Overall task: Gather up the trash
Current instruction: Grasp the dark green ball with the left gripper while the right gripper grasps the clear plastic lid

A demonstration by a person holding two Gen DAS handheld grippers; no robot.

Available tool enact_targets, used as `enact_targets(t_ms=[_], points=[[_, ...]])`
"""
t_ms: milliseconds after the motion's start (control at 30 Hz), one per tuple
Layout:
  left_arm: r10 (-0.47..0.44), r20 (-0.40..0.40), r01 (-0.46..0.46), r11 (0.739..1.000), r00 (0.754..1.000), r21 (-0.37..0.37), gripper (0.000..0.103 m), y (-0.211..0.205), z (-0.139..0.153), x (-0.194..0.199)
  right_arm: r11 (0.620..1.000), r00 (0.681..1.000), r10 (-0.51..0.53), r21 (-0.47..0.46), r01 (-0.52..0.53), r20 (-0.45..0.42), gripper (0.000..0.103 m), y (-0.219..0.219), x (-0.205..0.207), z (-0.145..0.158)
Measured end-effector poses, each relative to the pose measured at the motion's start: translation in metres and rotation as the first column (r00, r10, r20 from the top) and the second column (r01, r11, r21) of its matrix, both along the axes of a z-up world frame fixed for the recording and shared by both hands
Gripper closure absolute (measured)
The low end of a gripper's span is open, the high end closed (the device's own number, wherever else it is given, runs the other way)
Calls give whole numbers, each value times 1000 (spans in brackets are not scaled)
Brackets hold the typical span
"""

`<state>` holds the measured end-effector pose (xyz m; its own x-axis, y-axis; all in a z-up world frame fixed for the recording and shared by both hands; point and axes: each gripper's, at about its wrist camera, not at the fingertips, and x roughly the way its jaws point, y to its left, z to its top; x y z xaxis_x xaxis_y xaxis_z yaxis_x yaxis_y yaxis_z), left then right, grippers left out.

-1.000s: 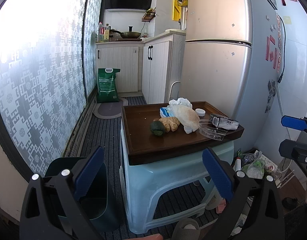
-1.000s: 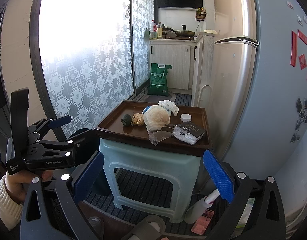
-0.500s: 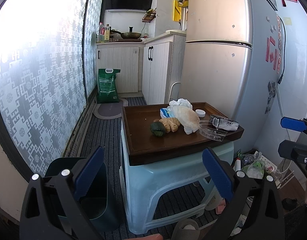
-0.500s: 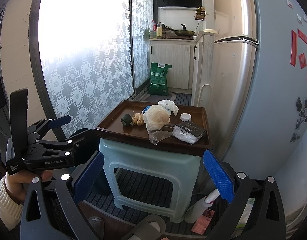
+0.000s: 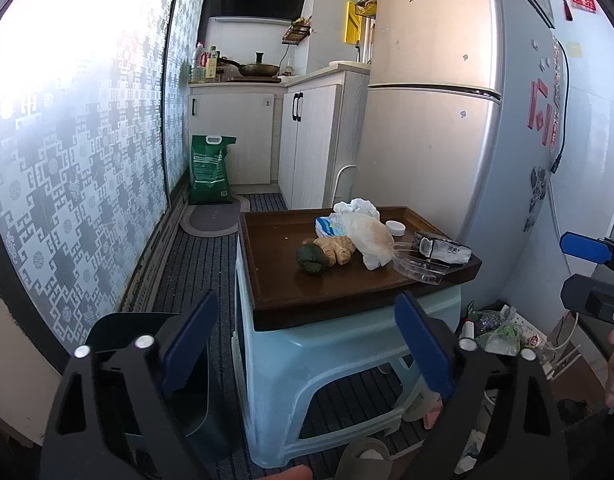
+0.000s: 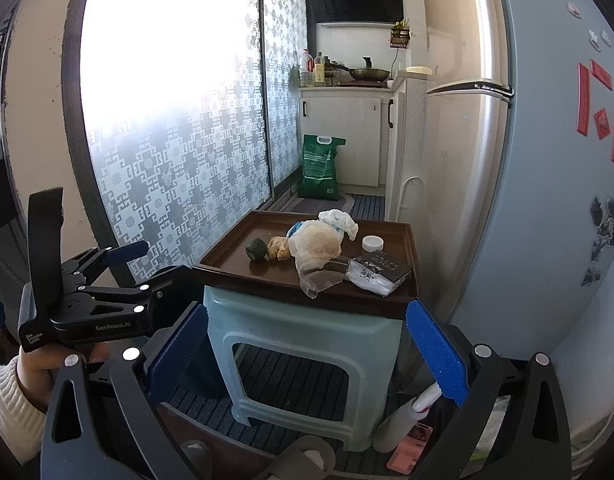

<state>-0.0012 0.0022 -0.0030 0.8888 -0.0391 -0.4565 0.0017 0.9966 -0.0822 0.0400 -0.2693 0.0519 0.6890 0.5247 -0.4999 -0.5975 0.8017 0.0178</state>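
Observation:
A brown tray (image 5: 275, 280) rests on a pale blue plastic stool (image 5: 307, 364). On it lie a dark green lump (image 5: 310, 260), a tan knobbly piece (image 5: 335, 249), a filled plastic bag (image 5: 367, 236), crumpled white tissue (image 5: 357, 208), a white cap (image 5: 395, 227), a clear plastic container (image 5: 417, 265) and a black-and-white packet (image 5: 447, 249). My left gripper (image 5: 307, 344) hangs short of the stool; its jaws are closing with nothing between them. My right gripper (image 6: 305, 356) stands open and empty, also short of the stool (image 6: 303, 340) and the tray (image 6: 235, 268).
A dark green bin (image 5: 119, 326) stands on the floor left of the stool. The fridge (image 5: 447, 120) rises close behind on the right, the patterned glass door (image 5: 67, 160) on the left. Bottles and bags (image 5: 495, 332) crowd the floor by the fridge. A green sack (image 5: 209, 172) leans against the cabinets.
The left gripper's blue pads have drawn a little closer together. Both hands and everything on the tray stay where they were.

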Motion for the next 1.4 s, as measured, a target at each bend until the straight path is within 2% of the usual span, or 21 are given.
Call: enact_targets(t_ms=[67,167,233,300,333,500,667,933,1133,1167,1200,1233,1400], points=[[-7,-6,7,1000,1000,-5,24,2,0,1,1000,1000,19,-13,-19,-5,14,2,0,-1],[-54,3,54,998,999,-22,24,4,3,-1,998,999,43,-34,-44,-23,27,4,3,-4],[-73,-6,73,997,997,-17,29,4,4,2,997,998,62,-49,-63,-31,32,5,6,-5],[-99,-33,98,995,995,-16,40,5,5,10,996,996,74,-52,-76,-45,36,6,11,-3],[-111,-43,110,994,993,-18,43,5,5,15,995,996,80,-52,-82,-48,38,6,13,-2],[-140,-116,135,990,983,-50,50,7,6,50,990,992,111,-77,-115,-58,38,15,25,-3],[-162,-180,157,987,970,-38,61,3,-2,84,984,987,140,-100,-148,-83,43,28,41,-13],[-146,-271,148,989,951,-13,60,9,-20,122,977,983,158,-130,-169,-96,49,38,63,-20],[-152,-276,148,988,949,-34,58,14,-27,132,968,981,164,-175,-179,-99,52,47,72,-23],[-152,-278,147,988,949,-38,59,14,-28,133,967,982,163,-182,-179,-98,54,48,74,-24],[-154,-280,148,988,948,-42,67,14,-29,134,966,981,166,-182,-182,-103,55,50,76,-24],[-157,-276,152,988,948,-41,71,14,-29,135,964,980,171,-188,-188,-107,60,53,78,-25],[-152,-261,152,988,953,-23,72,12,-28,133,952,977,176,-231,-200,-122,75,67,94,-34]])
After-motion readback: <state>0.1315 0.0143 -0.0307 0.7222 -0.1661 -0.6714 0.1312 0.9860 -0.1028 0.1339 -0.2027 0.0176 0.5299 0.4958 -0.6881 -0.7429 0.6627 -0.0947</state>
